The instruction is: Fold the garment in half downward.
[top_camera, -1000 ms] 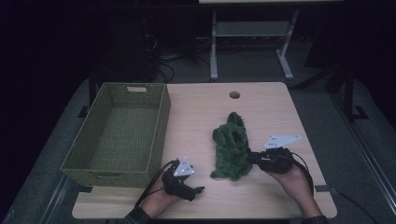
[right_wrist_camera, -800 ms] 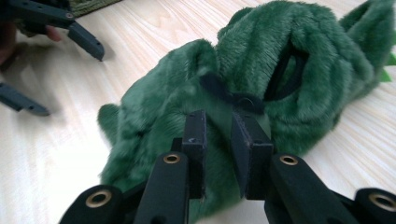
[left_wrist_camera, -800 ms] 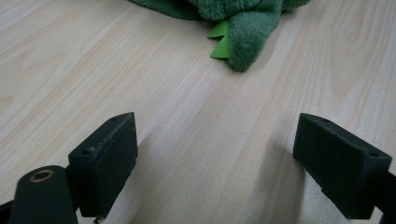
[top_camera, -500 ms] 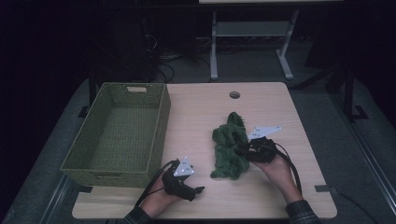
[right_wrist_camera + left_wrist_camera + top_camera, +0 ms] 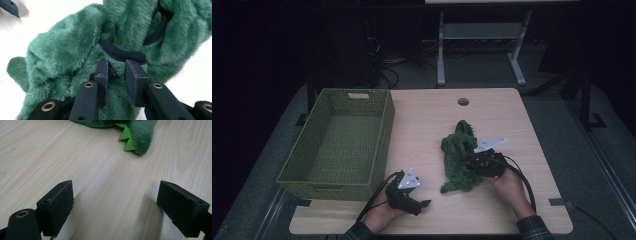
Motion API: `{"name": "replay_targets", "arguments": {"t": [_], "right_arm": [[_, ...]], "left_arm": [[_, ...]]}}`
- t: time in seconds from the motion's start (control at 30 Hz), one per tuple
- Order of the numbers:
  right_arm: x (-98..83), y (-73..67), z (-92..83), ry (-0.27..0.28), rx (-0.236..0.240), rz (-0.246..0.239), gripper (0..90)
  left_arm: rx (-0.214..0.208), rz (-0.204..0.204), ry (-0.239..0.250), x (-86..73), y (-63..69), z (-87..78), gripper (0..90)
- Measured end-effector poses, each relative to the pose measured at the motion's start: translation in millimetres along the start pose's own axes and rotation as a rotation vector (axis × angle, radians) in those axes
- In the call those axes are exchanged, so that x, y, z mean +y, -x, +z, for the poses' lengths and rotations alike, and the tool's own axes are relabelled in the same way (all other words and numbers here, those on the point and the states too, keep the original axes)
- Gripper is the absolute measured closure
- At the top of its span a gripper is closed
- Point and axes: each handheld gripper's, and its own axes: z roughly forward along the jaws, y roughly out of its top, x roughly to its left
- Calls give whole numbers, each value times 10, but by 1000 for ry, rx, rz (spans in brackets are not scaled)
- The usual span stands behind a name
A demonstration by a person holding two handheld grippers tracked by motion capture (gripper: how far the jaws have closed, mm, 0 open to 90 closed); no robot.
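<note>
Clearly nipped on a fold of the green plush garment (image 5: 75, 57), right gripper (image 5: 117, 72) jaws nearly together, just been closing. Garment directly ahead of that tool, long axis running away toward table's (image 5: 427, 125) far edge. Left gripper (image 5: 117, 205) wide open, empty, farther off.

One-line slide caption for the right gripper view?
Right hand-held gripper pinches a fold of green plush garment beside its black cuff.

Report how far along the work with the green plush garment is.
Done: nothing in the green basket. In hand: the right gripper has its fingers pinching a fold of the green plush garment, which lies on the table. The left gripper rests open. Left: probably lifting it into the basket.
</note>
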Motion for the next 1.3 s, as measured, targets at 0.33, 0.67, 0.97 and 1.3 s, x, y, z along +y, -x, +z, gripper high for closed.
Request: {"name": "replay_targets", "arguments": {"t": [0.33, 0.67, 0.97, 1.3], "right_arm": [[-70, -27, -73, 43, -13, 9, 620], [-80, 121, -421, 171, -19, 61, 602], [-81, 172, -435, 174, -25, 68, 587], [-74, 178, -440, 175, -18, 64, 583]], "left_arm": [[-2, 1, -2, 4, -1, 1, 128], [-15, -10, -16, 122, -23, -2, 197], [-70, -13, 29, 419, -100, -40, 597], [-95, 20, 43, 843, -235, 120, 897]]}}
